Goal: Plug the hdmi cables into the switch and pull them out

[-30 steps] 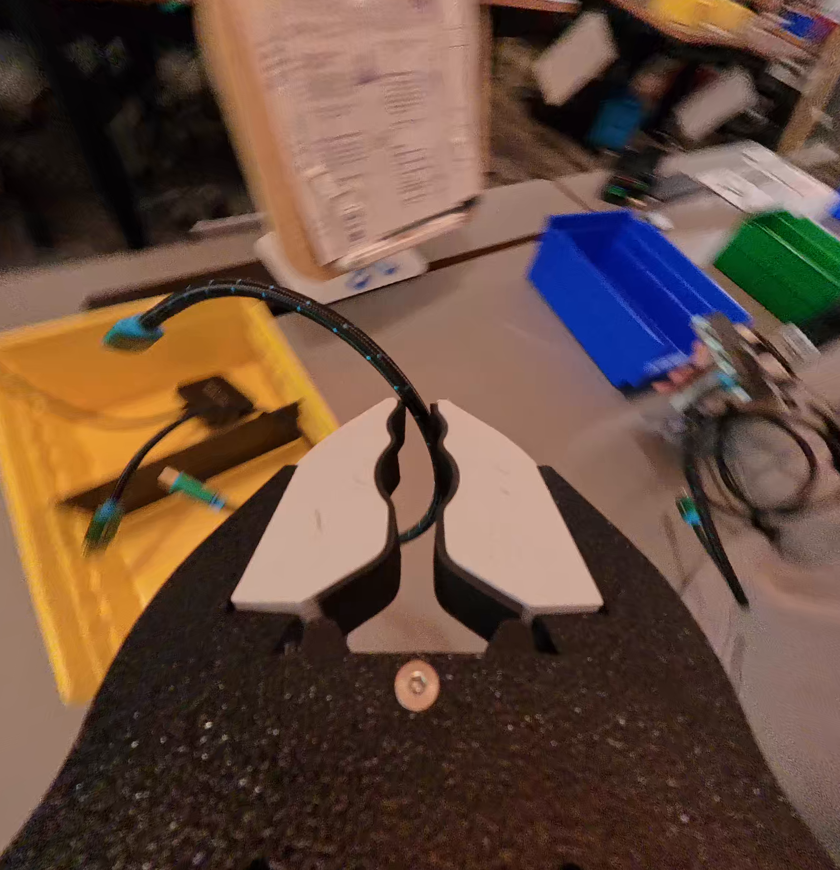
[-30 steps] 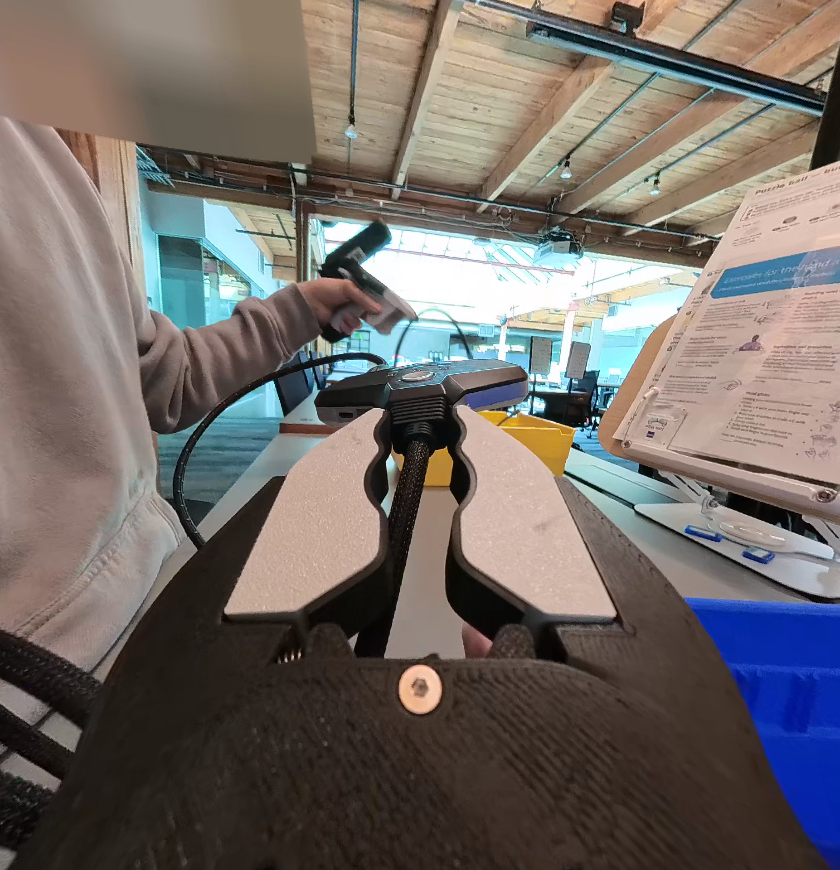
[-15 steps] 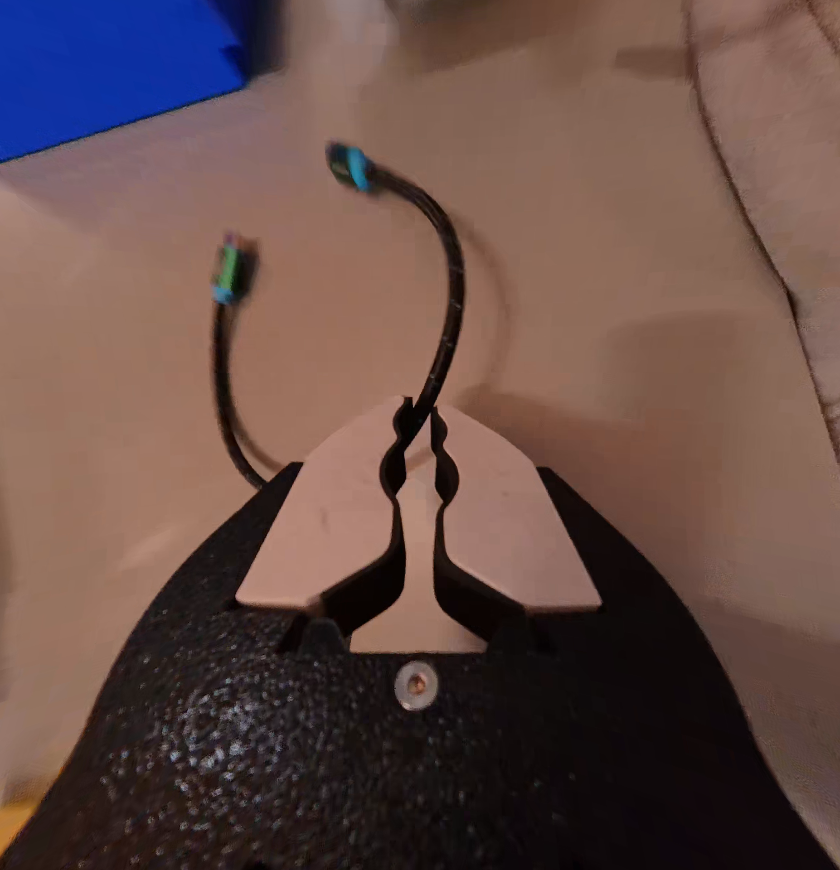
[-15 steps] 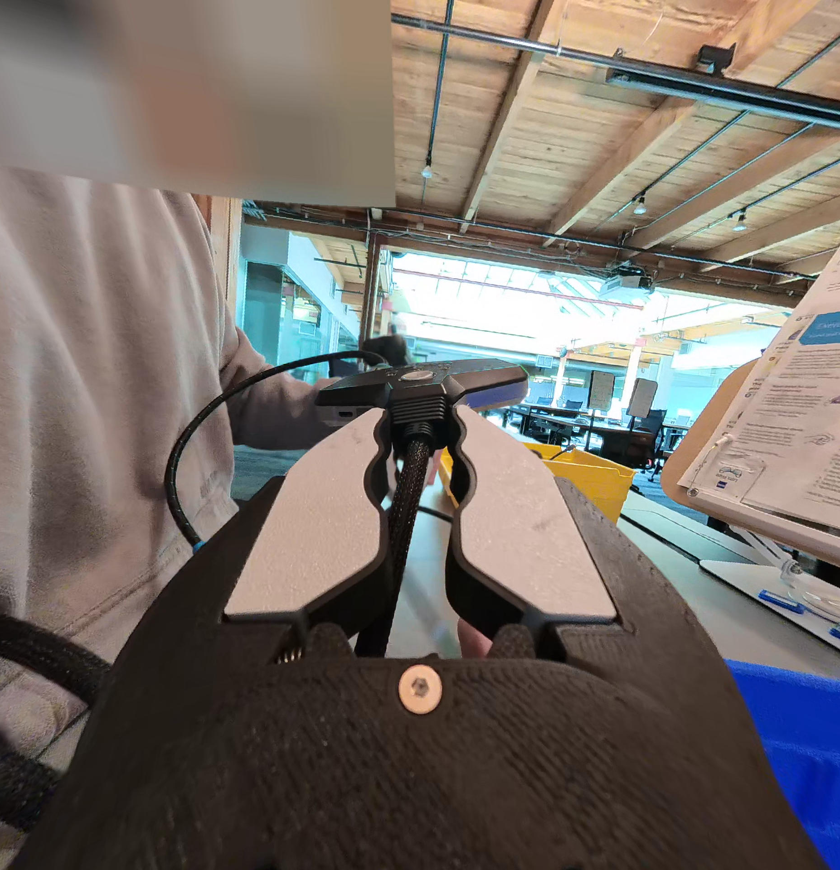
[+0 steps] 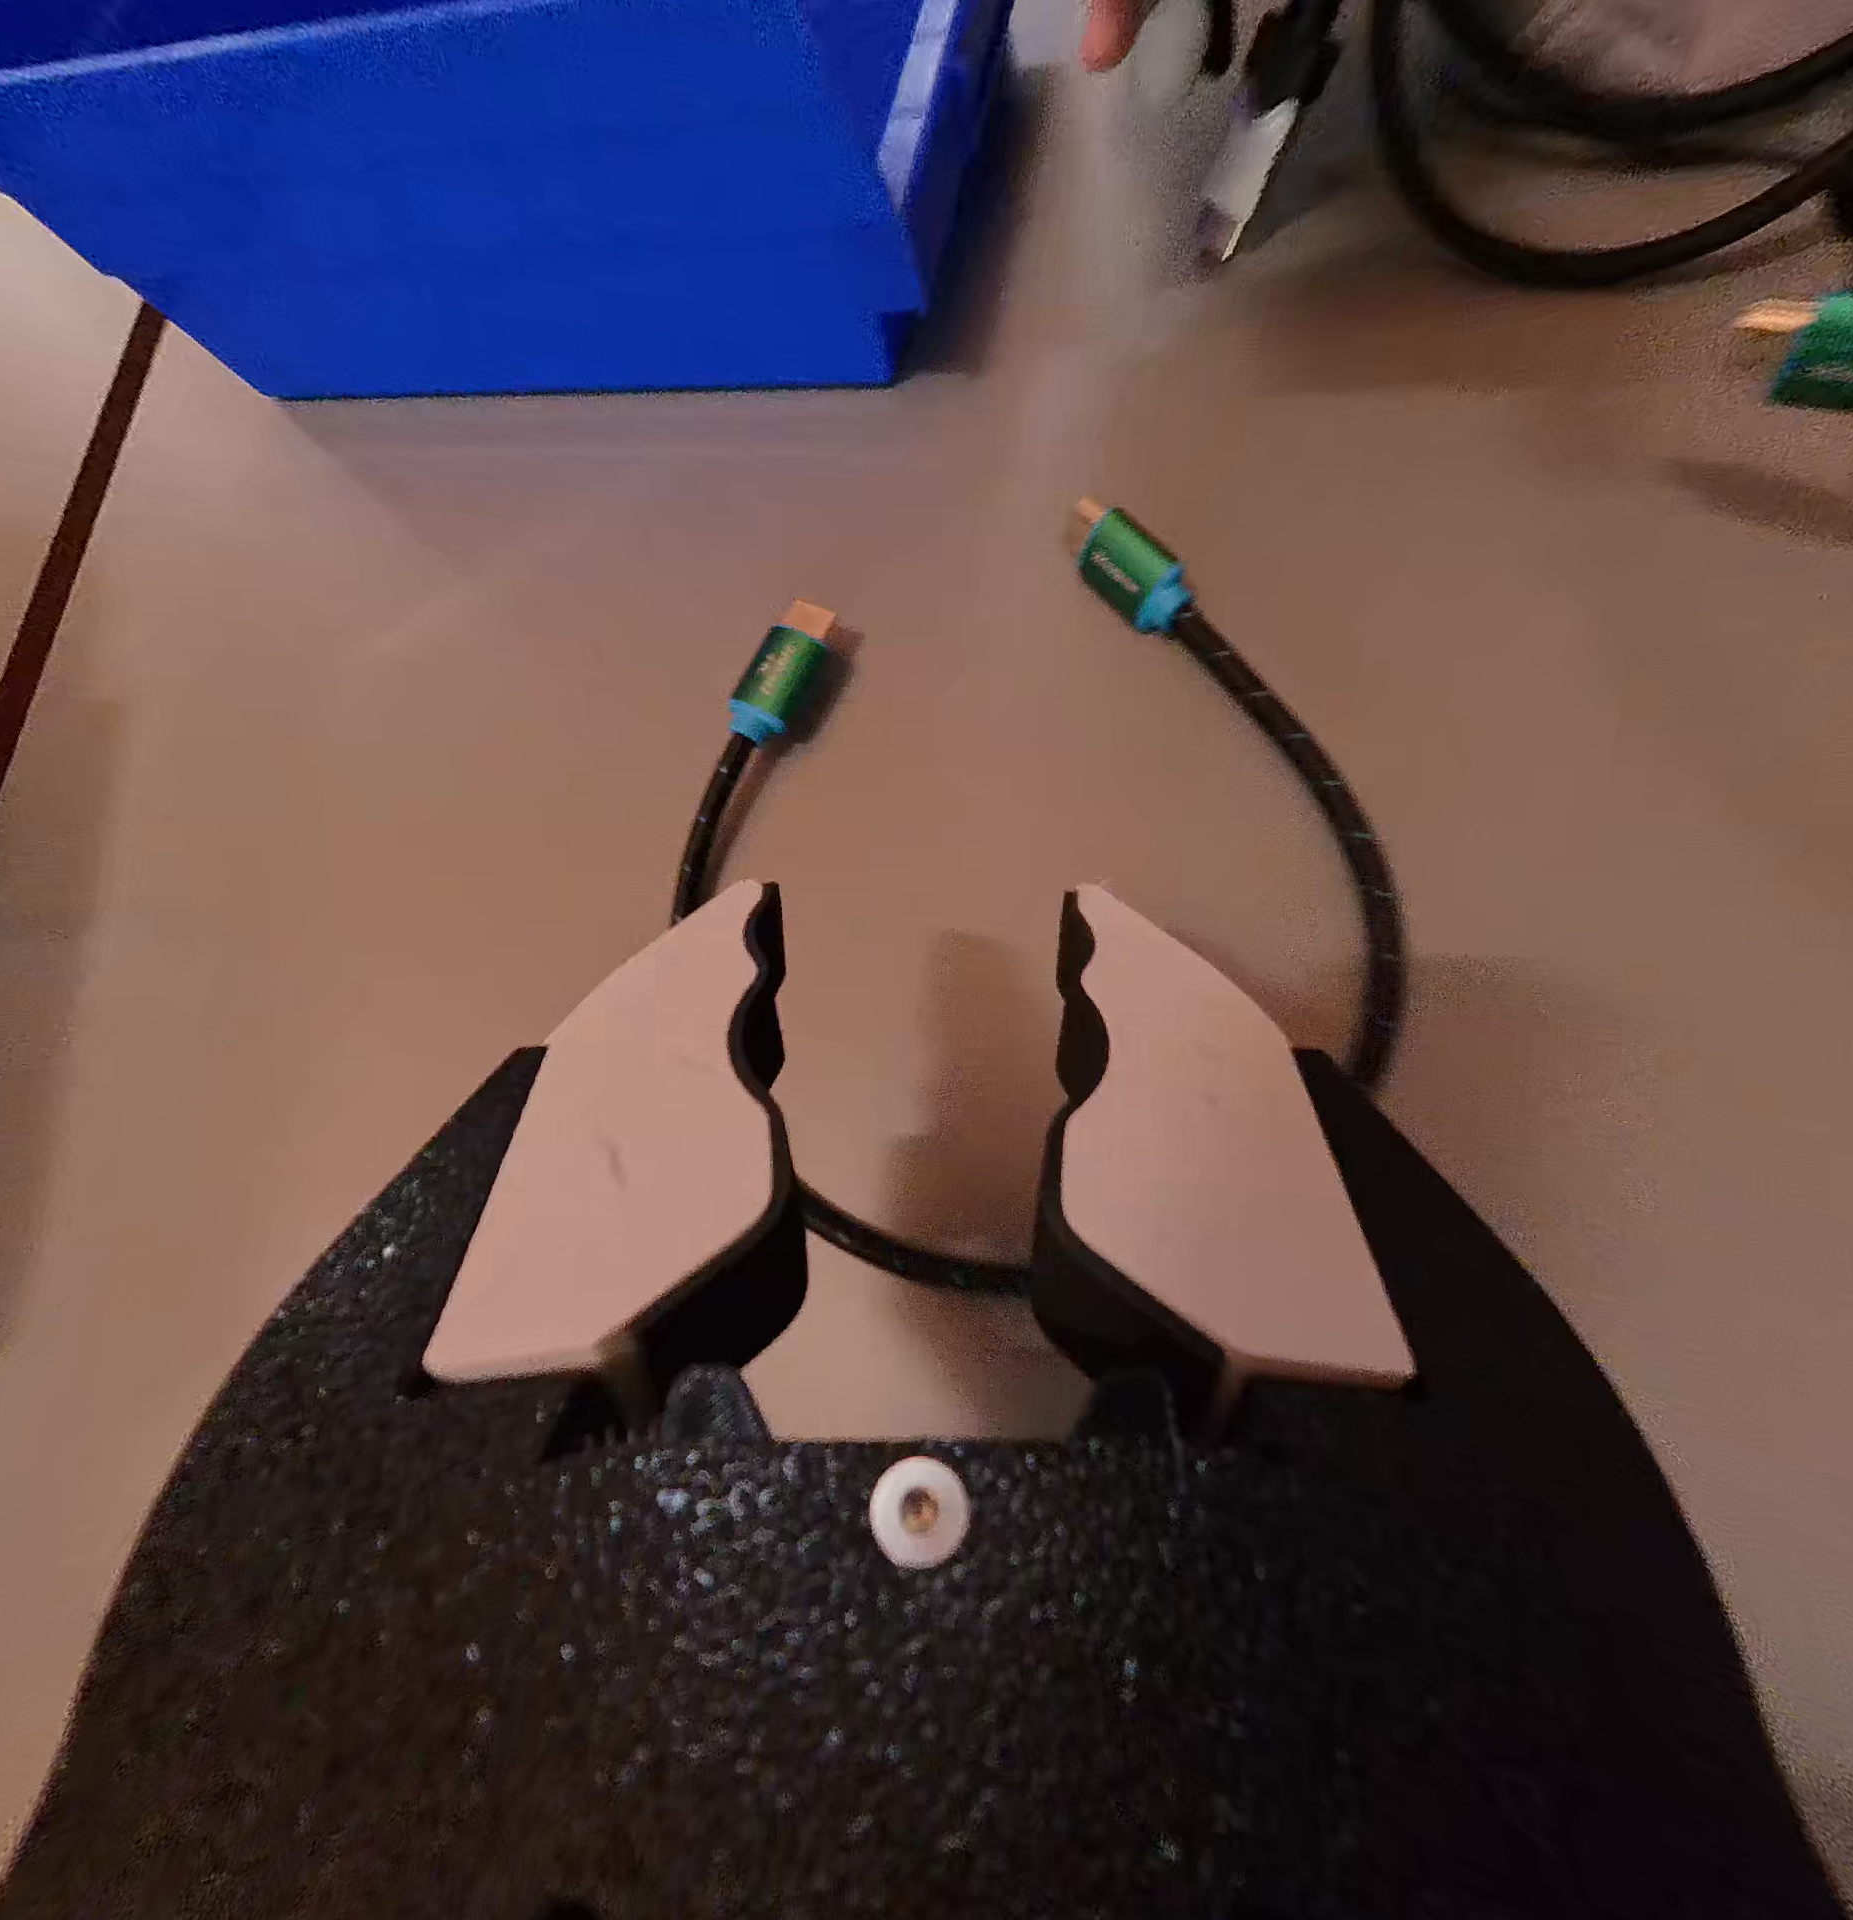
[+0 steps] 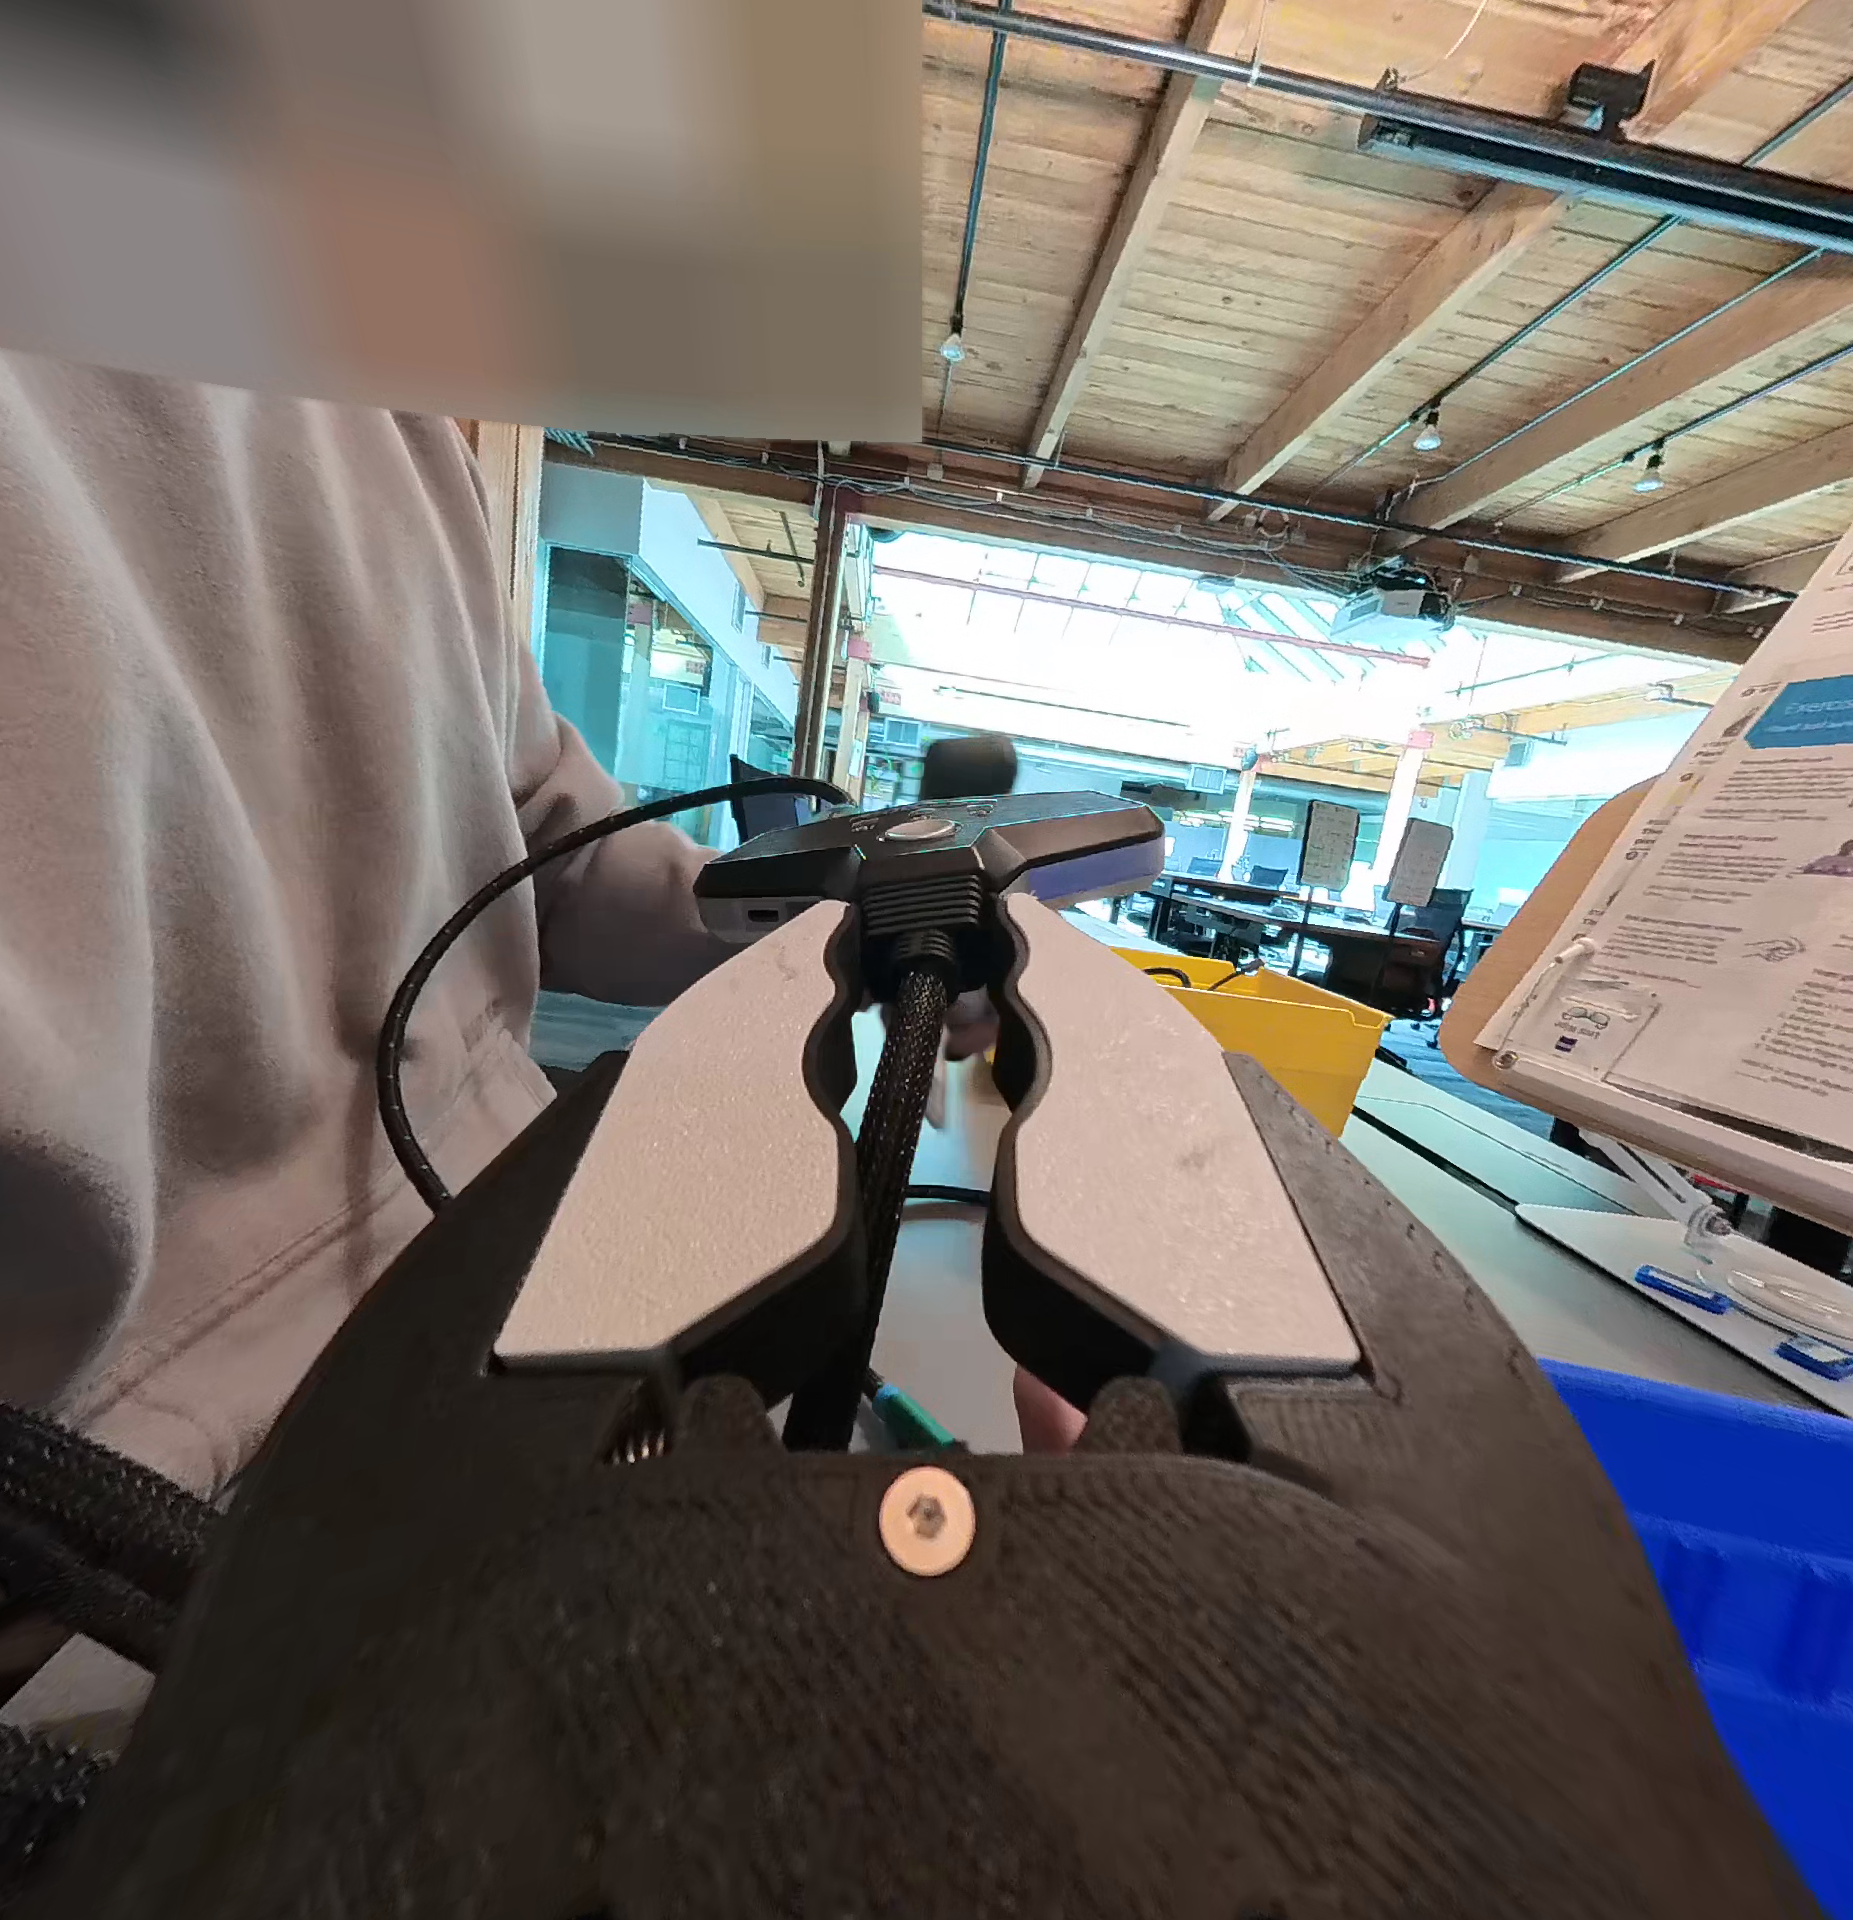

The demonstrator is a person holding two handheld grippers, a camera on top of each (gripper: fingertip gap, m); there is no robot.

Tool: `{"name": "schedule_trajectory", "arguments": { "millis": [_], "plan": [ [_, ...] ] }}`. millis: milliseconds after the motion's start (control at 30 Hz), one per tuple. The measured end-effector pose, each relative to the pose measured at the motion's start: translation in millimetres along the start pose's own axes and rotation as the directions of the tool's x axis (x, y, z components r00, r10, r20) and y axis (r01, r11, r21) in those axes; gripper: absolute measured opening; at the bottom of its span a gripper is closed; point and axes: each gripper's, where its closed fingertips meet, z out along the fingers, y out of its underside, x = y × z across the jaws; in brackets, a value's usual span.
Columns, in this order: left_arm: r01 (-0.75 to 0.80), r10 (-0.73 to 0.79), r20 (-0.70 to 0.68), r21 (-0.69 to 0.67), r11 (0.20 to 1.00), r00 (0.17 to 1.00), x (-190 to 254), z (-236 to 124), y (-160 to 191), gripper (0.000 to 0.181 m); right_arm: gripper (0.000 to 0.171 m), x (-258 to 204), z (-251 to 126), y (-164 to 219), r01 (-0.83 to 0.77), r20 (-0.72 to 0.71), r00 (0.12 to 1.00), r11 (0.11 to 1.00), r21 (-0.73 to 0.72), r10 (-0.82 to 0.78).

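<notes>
left gripper (image 5: pixel 920 902): jaws wide apart, holding nothing, pointing down at the table (image 5: pixel 382 935)
short cable (image 5: pixel 1358 873): black braided, lies on the table in a U; its middle passes under the gap between the fingers, not pinched
plug A (image 5: pixel 784 673): green shell, gold tip, flat on the table just ahead of the left finger
plug B (image 5: pixel 1128 561): same kind, ahead and right of the right finger, apart from plug A
third plug (image 5: pixel 1831 348): green, at the right edge, blurred
blue bin (image 5: pixel 465 187): on the table, beyond both plugs
cable loops (image 5: pixel 1587 197): thick black, top right
right gripper (image 6: pixel 927 920): jaws clamped on the ribbed collar where the thick cord (image 6: pixel 901 1101) leaves the switch
switch (image 6: pixel 932 847): black, flat, round button on top, held up off the table at the fingertips; side port faces left
thin cable (image 6: pixel 454 966): arcs from behind the switch to the left, down behind the left finger; its far end is hidden
person: pale sweatshirt (image 6: pixel 205 831) fills the left of the right wrist view
yellow bin (image 6: pixel 1265 1029): behind the right finger
document stand (image 6: pixel 1670 935): right edge, tilted sheet on it
</notes>
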Motion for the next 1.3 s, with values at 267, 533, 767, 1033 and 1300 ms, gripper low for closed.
{"name": "schedule_trajectory", "arguments": {
  "millis": [267,533,767,1033,1300],
  "plan": [
    [-0.064,0.063,-0.184,0.001,0.998,0.981,-41.8,72.6,-4.2,0.048,0.022,5.8,-6.4,1.6,0.009,-0.043,0.999,1.000,-0.012,-0.009],
    [-0.074,0.066,-0.330,-0.011,0.997,0.942,-34.2,106.4,-3.6,0.031,0.022,9.0,-7.0,7.2,-0.002,-0.056,0.998,0.999,-0.045,0.000],
    [0.065,-0.092,-0.258,-0.113,0.991,0.962,-38.7,102.0,1.1,0.020,0.022,25.8,-12.2,10.7,-0.009,-0.161,0.987,0.998,-0.069,-0.003],
    [0.222,-0.232,-0.057,-0.147,0.964,0.971,-57.9,28.1,-48.9,0.021,0.022,30.3,-9.1,13.2,-0.074,-0.173,0.983,0.996,-0.047,0.065],
    [0.133,-0.154,-0.051,-0.291,0.948,0.987,-29.6,-3.3,-97.6,0.021,0.022,26.4,0.3,25.5,-0.097,-0.147,0.985,0.993,-0.074,0.085]
  ]
}}
